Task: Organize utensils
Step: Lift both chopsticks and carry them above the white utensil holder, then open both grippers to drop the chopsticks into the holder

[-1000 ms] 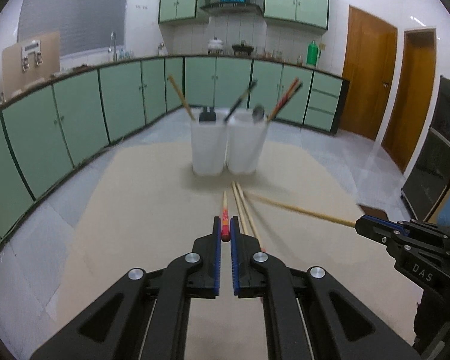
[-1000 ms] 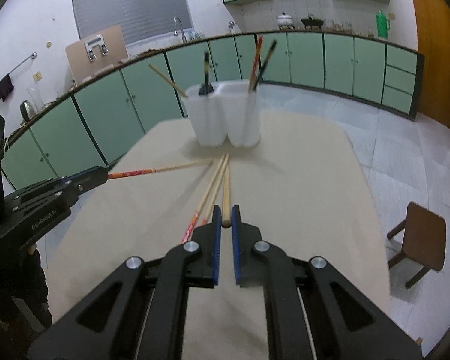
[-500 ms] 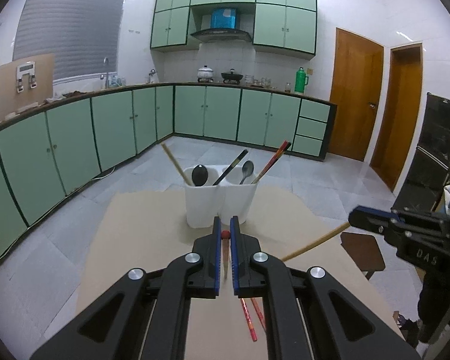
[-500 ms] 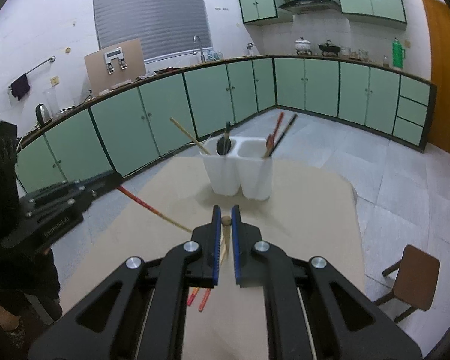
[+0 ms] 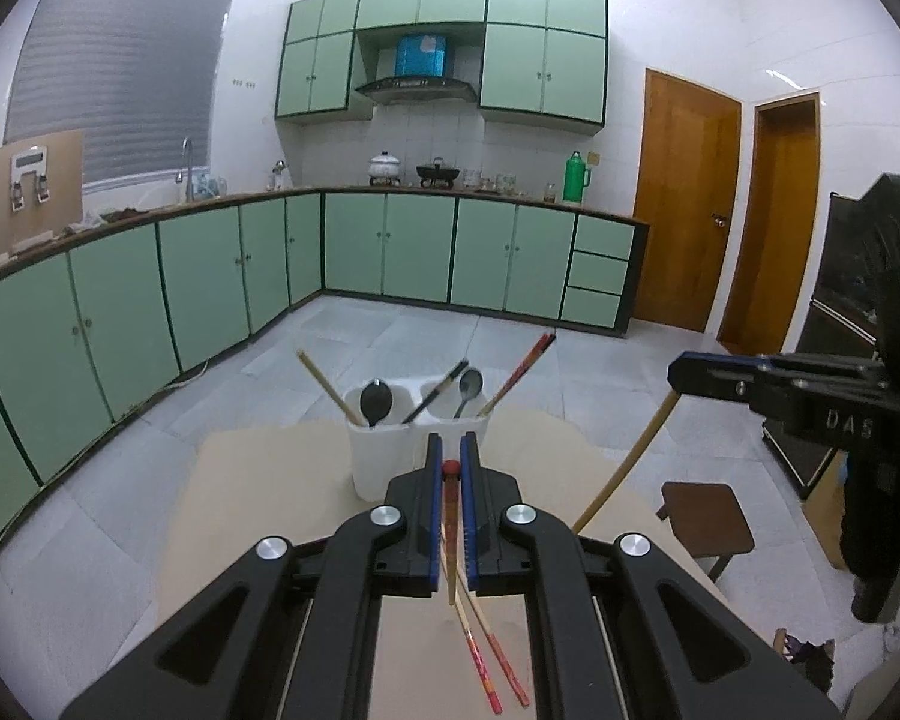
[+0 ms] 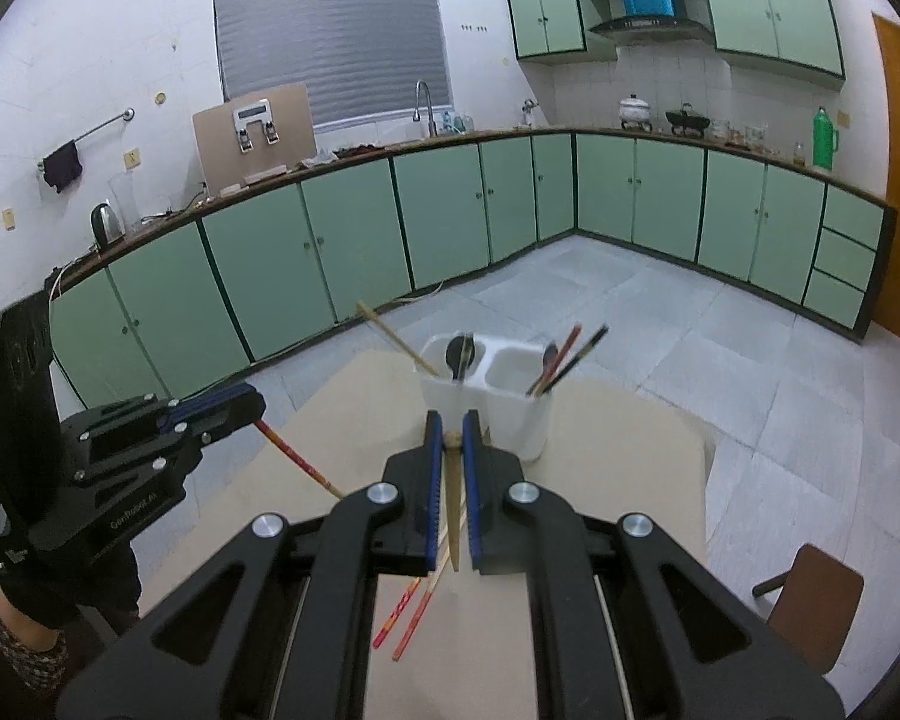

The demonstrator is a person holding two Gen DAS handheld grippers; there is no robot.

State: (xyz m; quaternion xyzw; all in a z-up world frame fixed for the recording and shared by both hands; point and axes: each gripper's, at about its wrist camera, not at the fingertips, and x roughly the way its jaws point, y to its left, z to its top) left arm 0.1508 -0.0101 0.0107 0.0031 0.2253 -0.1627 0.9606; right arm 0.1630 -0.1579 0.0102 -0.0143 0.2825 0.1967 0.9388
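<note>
A white two-compartment holder (image 5: 390,450) stands on the beige table (image 5: 258,480), with spoons and chopsticks sticking out; it also shows in the right wrist view (image 6: 498,390). My left gripper (image 5: 449,465) is shut on a red-ended chopstick (image 5: 450,516), held above the table and hanging down. My right gripper (image 6: 452,438) is shut on a plain wooden chopstick (image 6: 453,516), likewise lifted. Two red-ended chopsticks (image 5: 486,654) lie crossed on the table below; they also show in the right wrist view (image 6: 414,606).
A brown stool (image 5: 705,525) stands on the floor right of the table. Green cabinets (image 5: 390,252) line the walls. Each gripper shows in the other's view: the right (image 5: 690,375) and the left (image 6: 234,408).
Both grippers have lifted their chopsticks off the table and risen. The views now look from higher up, over the holder, and the held chopsticks hang downward.
</note>
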